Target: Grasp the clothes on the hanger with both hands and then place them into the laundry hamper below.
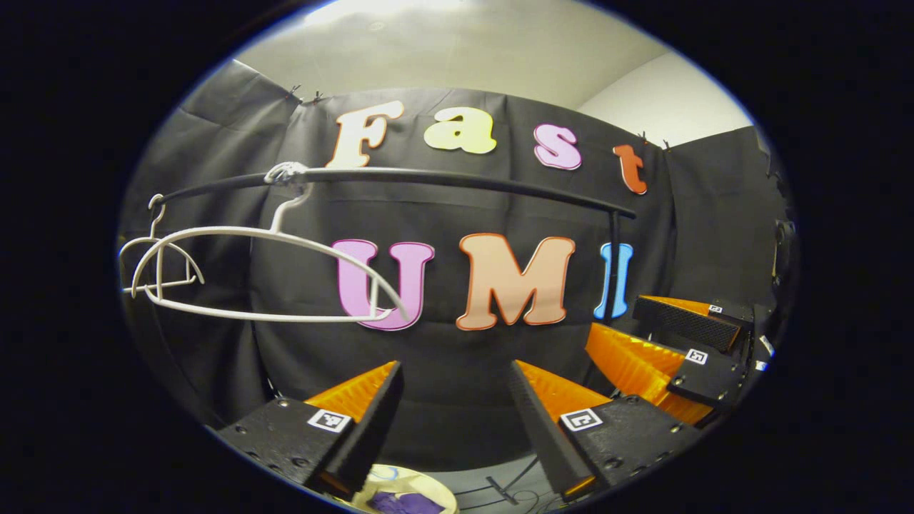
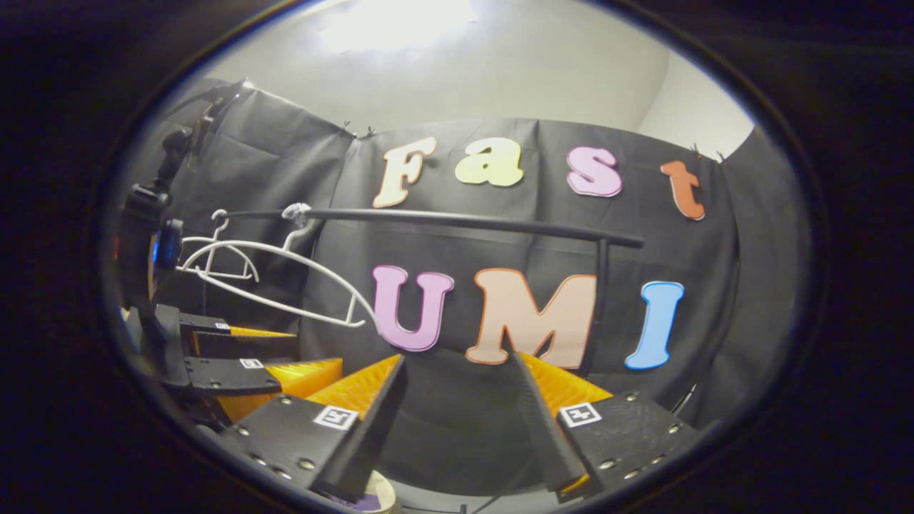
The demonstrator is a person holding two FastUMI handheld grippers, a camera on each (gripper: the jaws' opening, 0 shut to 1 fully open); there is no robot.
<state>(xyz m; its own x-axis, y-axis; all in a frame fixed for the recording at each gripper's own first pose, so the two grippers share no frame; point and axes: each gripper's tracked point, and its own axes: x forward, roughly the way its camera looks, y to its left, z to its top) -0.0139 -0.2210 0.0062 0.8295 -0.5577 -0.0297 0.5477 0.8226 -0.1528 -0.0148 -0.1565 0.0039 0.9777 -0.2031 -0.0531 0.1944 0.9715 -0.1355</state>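
Holding both tongs spread and empty, you face a bare hanger on the rail. Clothes: purple, soft, light, already in the hamper below; pinch bunched folds.

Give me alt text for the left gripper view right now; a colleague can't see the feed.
The left gripper, jaws open and holding nothing, points at a bare white hanger hooked on a dark rail before black cloth. The right gripper sits at the right, also open. At the bottom edge, a pale hamper rim with purple fabric inside peeks out.
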